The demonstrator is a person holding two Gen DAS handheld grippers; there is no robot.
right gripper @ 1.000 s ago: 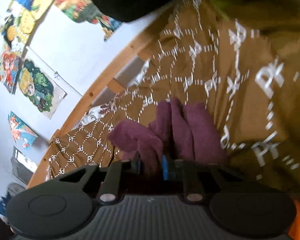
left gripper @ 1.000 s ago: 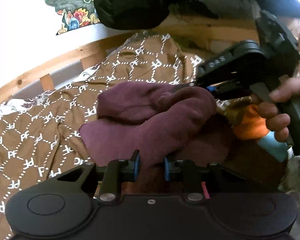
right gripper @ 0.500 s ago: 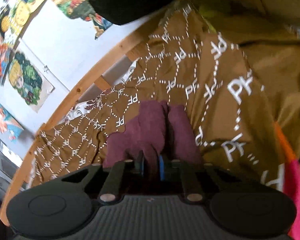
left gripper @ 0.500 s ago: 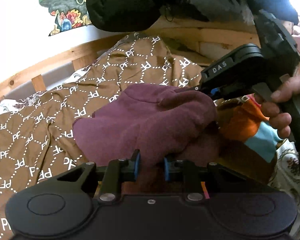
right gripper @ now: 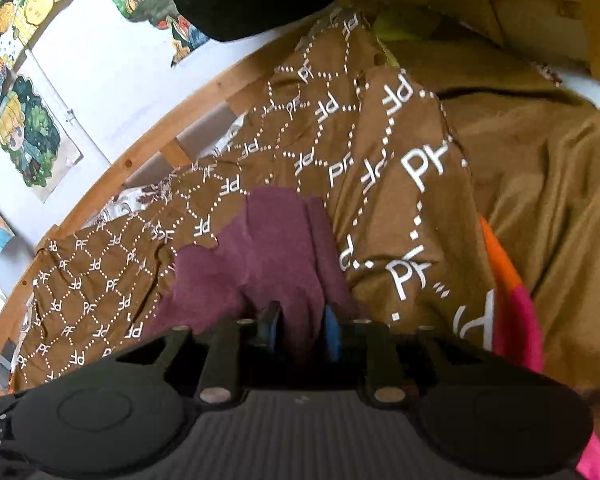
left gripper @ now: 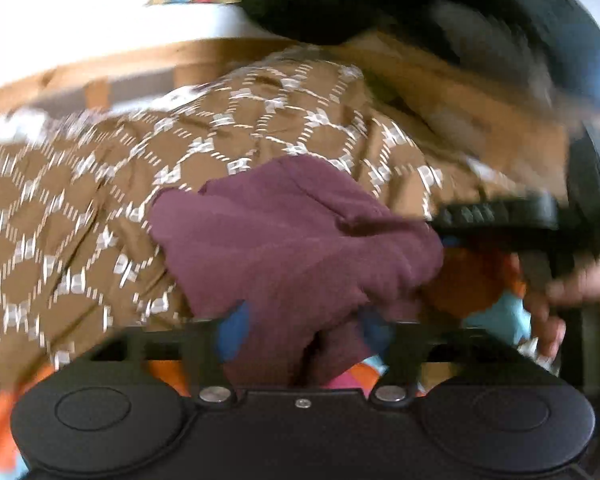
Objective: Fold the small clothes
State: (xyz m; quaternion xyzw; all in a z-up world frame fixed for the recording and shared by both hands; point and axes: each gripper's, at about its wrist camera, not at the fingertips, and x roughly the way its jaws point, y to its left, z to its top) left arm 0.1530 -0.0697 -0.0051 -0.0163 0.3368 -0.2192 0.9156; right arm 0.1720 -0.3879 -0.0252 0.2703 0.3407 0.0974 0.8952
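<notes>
Both hand-held grippers are being let go of the cloth at the same time. On the left hand-held gripper, the blue pads have just been opened and are now spread wide. The purple cloth is still draped between them, but it is not squeezed any more. On the right hand-held gripper, the jaws have also just been opened, only part of the way. A bunched bit of the purple cloth is still between its pads, with a gap on each side, so it looks loose and not pinched.

The purple cloth is laid on the bed, on top of the brown blanket with the white letters. It is lumpy and doubled over, so one fold seems to be done. The cloth is most likely let go here so that it can rest flat and be grabbed again at a new edge.

In the left view, the right hand-held gripper is seen at the far side of the cloth, held by a hand. That view is blurry. An orange and blue cloth is tucked under the purple one, maybe waiting for its turn. It could get caught by mistake at the next grab.
</notes>
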